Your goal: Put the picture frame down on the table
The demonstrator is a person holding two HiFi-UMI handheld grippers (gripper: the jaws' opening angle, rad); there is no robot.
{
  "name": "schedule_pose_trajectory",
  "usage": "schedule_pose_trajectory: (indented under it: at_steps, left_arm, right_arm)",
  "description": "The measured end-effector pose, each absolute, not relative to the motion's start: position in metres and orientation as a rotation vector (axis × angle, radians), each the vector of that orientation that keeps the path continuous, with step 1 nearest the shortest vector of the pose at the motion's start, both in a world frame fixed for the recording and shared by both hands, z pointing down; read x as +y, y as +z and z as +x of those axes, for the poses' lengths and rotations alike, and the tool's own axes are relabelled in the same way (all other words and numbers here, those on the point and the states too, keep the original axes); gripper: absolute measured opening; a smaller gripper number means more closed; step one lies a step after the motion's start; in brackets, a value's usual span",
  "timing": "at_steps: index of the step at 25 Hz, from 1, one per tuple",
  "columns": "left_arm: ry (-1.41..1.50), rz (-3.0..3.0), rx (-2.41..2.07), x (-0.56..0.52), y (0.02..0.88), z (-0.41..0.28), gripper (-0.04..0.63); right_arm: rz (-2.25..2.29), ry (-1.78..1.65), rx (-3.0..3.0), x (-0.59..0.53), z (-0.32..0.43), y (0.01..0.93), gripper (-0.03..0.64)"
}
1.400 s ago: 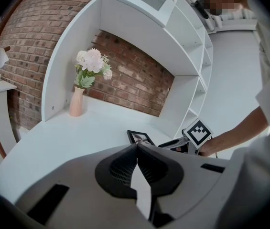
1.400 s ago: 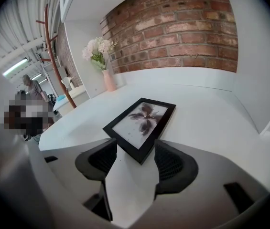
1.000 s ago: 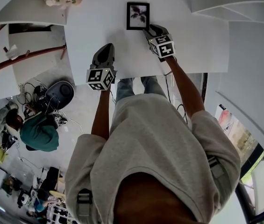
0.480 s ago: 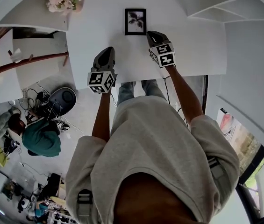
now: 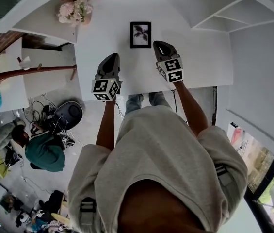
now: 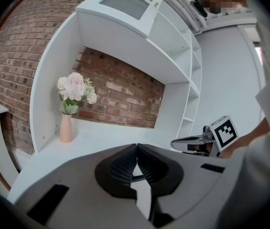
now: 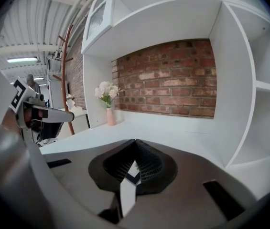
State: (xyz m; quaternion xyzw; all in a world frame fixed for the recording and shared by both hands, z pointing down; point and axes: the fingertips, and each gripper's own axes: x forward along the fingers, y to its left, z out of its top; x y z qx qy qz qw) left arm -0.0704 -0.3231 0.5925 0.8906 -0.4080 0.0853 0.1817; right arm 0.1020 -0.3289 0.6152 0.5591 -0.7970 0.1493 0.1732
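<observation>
Between the pads of the right gripper [image 7: 135, 144] nothing is held; its jaws are together, as are those of the left gripper [image 6: 136, 149]. Just beyond them, the picture frame [image 5: 140, 34] lies flat on the table [image 5: 204, 57], apart from both grippers. Risk: a low forward sweep by either gripper would knock the frame askew.

You have no words, numbers or brand names to read anywhere here. The only printed marks are the black-and-white square patterns on your left tool [image 5: 111, 57] and your right tool [image 5: 159, 44], and those are coded blocks, not letters or digits. The picture frame [image 5: 140, 34] holds a dark leafy print with no caption or signature you can make out
</observation>
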Motion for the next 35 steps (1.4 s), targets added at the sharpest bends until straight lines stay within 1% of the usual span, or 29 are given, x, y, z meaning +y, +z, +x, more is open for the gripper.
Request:
schedule_pose_trajectory:
  at_steps: [7, 18, 27, 35]
  left_arm:
    - [0.191, 2.579, -1.183, -0.335, 0.557, -0.064, 0.017]
    - [0.108, 2.665, -1.245, -0.366, 0.509, -0.066, 0.017]
    - [0.062, 2.699, -1.269, -0.382, 0.486, -0.063, 0.017]
    - [0.039, 2.715, -1.275, -0.392, 0.479, -0.055, 0.017]
  right_arm:
    - [1.678, 0.338, -2.311, -0.334, 0.114, 0.567, 0.025]
    - [1.794, 0.281, -2.344, -0.350, 0.129, 0.521, 0.025]
    - [1.829, 0.247, -2.358, -0.353, 0.135, 0.504, 0.025]
    - [1.840, 0.246, -2.358, -0.357, 0.146, 0.506, 0.025]
